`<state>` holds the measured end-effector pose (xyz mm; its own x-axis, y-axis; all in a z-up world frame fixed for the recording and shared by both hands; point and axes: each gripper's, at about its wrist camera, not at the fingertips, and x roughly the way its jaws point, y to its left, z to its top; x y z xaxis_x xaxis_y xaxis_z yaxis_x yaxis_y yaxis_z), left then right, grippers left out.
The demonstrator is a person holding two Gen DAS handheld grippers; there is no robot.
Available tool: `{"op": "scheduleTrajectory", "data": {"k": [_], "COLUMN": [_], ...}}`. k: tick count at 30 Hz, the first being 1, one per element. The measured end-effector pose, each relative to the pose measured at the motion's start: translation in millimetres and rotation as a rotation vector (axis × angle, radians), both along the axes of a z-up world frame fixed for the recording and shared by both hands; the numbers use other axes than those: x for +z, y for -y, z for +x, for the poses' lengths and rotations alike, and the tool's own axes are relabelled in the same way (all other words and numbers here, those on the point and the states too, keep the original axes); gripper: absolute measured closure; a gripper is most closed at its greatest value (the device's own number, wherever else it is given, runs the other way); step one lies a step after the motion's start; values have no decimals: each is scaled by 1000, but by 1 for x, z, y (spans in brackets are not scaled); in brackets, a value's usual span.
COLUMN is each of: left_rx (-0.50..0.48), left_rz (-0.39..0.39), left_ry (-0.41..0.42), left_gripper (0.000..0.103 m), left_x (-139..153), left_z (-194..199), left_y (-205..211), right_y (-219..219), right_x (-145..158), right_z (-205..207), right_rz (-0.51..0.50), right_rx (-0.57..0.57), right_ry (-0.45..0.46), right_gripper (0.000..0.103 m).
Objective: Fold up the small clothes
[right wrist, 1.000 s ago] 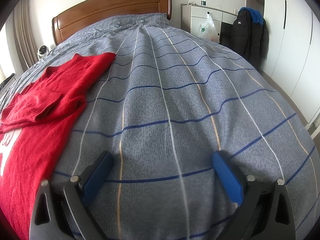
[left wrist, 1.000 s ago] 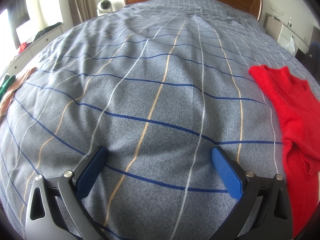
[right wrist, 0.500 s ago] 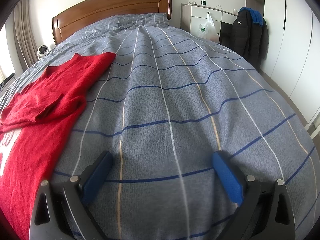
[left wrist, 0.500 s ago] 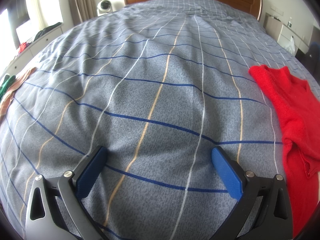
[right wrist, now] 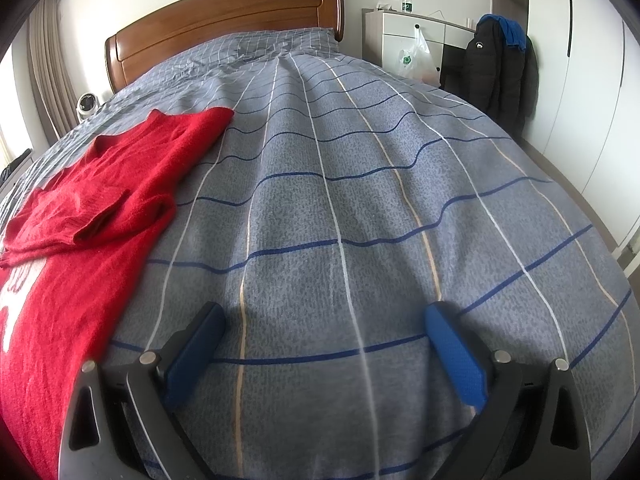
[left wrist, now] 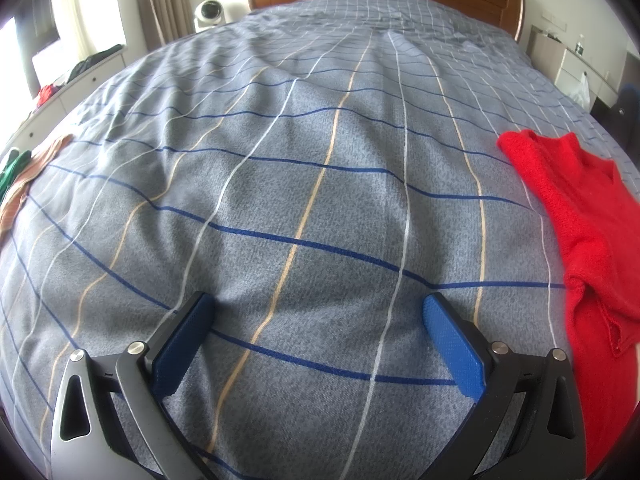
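A small red knitted sweater [left wrist: 592, 236] lies flat on the grey checked bedspread [left wrist: 304, 184], at the right edge of the left wrist view. In the right wrist view the same red sweater [right wrist: 100, 208] fills the left side, one sleeve folded across its body and white lettering near the hem. My left gripper [left wrist: 318, 306] hovers open over bare bedspread, left of the sweater. Just right of the sweater's edge, my right gripper [right wrist: 324, 316] is open over the bedspread [right wrist: 360, 200]. Neither holds anything.
A wooden headboard [right wrist: 224, 28] stands at the far end. Green and orange clothes [left wrist: 20, 184] lie at the bed's left edge. A white dresser with a plastic bag [right wrist: 414, 60] and a hanging black jacket [right wrist: 504, 68] stand right of the bed.
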<state>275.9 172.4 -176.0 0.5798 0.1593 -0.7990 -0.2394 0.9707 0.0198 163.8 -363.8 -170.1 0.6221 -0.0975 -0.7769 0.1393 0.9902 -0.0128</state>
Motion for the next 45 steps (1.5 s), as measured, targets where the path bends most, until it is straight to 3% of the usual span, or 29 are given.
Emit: {"op": "scheduleTrajectory", "data": {"k": [45], "left_rx": [2], "left_rz": [-25], "left_ry": [1], "left_gripper": [0], "left_x": [2], "left_z": [3], "left_y": [-1], "right_y": [0], "right_x": [0], "right_z": [-1], "right_rz": [-1], "right_rx": [0], "right_ry": [0], "right_gripper": [3]}}
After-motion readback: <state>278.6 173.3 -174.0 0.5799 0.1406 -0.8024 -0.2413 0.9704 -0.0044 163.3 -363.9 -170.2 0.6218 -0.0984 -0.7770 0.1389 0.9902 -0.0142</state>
